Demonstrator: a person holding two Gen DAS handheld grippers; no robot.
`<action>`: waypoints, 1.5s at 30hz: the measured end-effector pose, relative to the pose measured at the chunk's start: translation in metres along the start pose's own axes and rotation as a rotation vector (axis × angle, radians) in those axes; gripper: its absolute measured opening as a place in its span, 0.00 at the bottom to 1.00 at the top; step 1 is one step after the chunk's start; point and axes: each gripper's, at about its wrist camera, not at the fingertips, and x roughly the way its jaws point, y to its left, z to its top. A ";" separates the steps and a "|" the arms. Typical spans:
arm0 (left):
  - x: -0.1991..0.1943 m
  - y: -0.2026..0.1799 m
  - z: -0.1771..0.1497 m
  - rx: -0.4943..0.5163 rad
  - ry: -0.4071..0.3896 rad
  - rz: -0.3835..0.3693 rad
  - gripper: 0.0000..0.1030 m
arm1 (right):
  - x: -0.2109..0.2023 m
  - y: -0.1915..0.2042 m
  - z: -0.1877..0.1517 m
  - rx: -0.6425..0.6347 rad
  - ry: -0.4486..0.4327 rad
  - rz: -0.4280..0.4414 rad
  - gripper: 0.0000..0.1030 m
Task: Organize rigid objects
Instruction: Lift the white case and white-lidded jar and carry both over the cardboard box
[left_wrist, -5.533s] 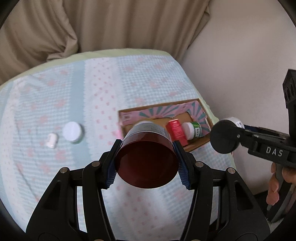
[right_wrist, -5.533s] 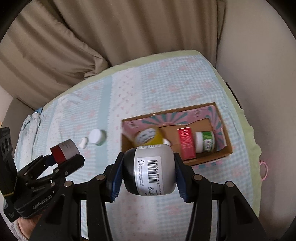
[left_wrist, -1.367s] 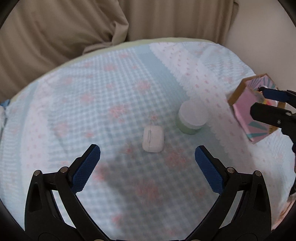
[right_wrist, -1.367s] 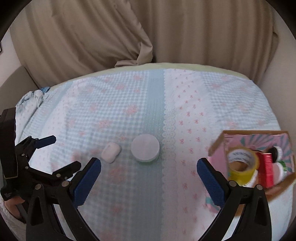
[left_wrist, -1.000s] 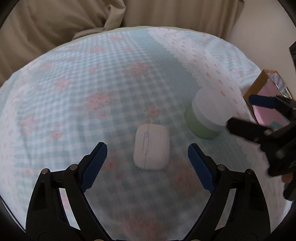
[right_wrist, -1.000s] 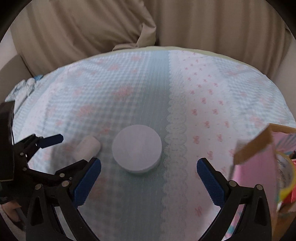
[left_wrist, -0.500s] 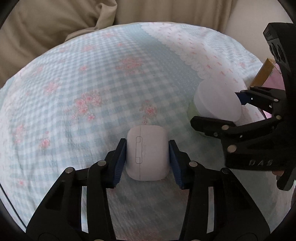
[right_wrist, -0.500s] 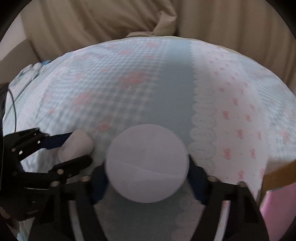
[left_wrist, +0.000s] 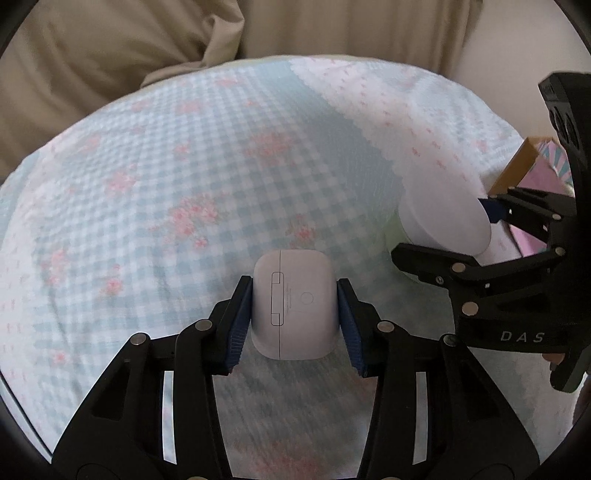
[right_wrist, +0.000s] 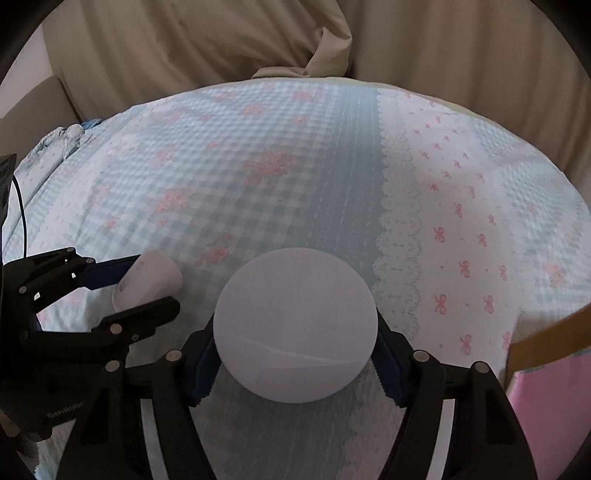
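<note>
1. The round jar with the white lid (right_wrist: 295, 326) is the bigger piece. It sits on the checked bedspread (right_wrist: 280, 177) right between the right gripper (right_wrist: 293, 363) fingers, whose blue pads (right_wrist: 205, 373) have just closed in and now press its sides below the lid. It looks like a rigid, smooth-walled tub, probably light; the curved wall could roll or slip, so a grip across its widest part, below the lid, seems safest.

2. The white earbud case (left_wrist: 294, 304) is smaller. The left gripper (left_wrist: 294, 321) is clamped on it, one pad on each flat side, as narrow as these fingers go. Hard, glossy plastic, surely very light; I'd expect it to squirt out forwards if squeezed near its rounded end, so holding mid-body looks right.

3. The cardboard box (left_wrist: 532, 166), beyond the right fingers, looks like the destination.
</note>
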 end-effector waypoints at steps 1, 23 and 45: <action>-0.006 0.000 0.002 -0.002 -0.005 0.000 0.40 | -0.005 0.001 0.001 0.001 -0.003 -0.001 0.65; -0.238 -0.052 0.077 -0.048 -0.126 -0.037 0.40 | -0.256 0.014 0.042 0.131 -0.054 -0.059 0.65; -0.232 -0.268 0.114 -0.086 -0.077 -0.085 0.40 | -0.360 -0.195 -0.028 0.234 -0.028 -0.059 0.65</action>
